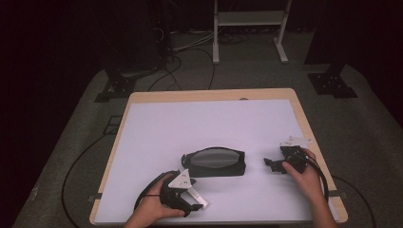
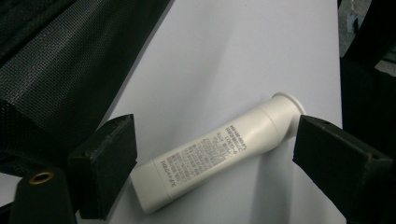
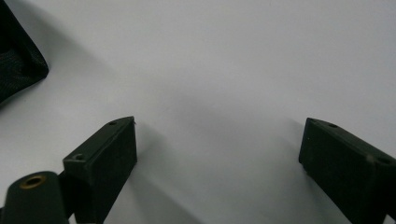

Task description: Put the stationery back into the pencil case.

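Worktop [image 1: 157, 118] with a white sheet over a pale wooden board carries a black mesh pouch [image 1: 215, 162] with an open oval mouth near its middle. The left tool [image 1: 187, 202] sits at the near edge in the person's left hand [image 1: 154, 209], its jaws spread wide around a white plastic tube with grey printed text [image 2: 219, 151] lying flat on the sheet. The tube's flared cap end appears to touch one jaw, though that contact is hard to judge. The right tool [image 1: 272, 165], held by the right hand [image 1: 306, 178], rests right of the pouch, jaws wide apart over bare sheet, gripping nothing.
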Available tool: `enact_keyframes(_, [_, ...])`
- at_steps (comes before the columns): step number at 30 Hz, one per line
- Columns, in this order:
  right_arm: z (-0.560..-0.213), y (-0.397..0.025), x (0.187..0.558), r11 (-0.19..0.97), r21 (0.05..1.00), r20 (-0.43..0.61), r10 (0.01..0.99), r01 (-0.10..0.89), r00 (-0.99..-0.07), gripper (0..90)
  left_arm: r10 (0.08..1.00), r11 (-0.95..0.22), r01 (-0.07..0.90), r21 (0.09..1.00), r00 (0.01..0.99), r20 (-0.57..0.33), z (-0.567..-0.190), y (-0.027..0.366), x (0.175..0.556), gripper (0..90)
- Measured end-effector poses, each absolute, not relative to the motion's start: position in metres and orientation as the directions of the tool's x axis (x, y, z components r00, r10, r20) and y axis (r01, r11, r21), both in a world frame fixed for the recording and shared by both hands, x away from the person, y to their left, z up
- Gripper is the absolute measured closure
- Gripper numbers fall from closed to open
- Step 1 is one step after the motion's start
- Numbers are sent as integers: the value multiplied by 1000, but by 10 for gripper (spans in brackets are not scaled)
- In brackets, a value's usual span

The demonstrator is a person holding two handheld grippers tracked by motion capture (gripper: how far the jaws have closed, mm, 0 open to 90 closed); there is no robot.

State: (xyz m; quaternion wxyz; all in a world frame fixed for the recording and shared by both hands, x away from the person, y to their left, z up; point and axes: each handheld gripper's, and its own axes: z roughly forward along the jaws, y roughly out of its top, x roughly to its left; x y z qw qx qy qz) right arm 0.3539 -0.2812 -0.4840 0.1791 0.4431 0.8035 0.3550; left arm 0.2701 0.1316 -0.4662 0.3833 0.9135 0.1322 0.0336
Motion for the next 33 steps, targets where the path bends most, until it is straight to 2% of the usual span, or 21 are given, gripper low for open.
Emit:
enact_keyframes(13, [-484,-281,354,356,729,27,839,585,-543,102,261,-711,192,677,965,0,-469,144,266,333])
enact_keyframes(16, [-484,-281,354,355,729,27,839,585,-543,102,258,-713,188,675,966,3,-468,144,266,352])
enact_keyframes(19, [-484,-281,354,355,729,28,839,585,-543,102,255,-708,185,682,967,3,-468,146,265,426])
enact_keyframes(33, [-484,-281,354,354,729,29,839,586,-543,102,241,-705,174,688,971,1,-467,146,263,631])
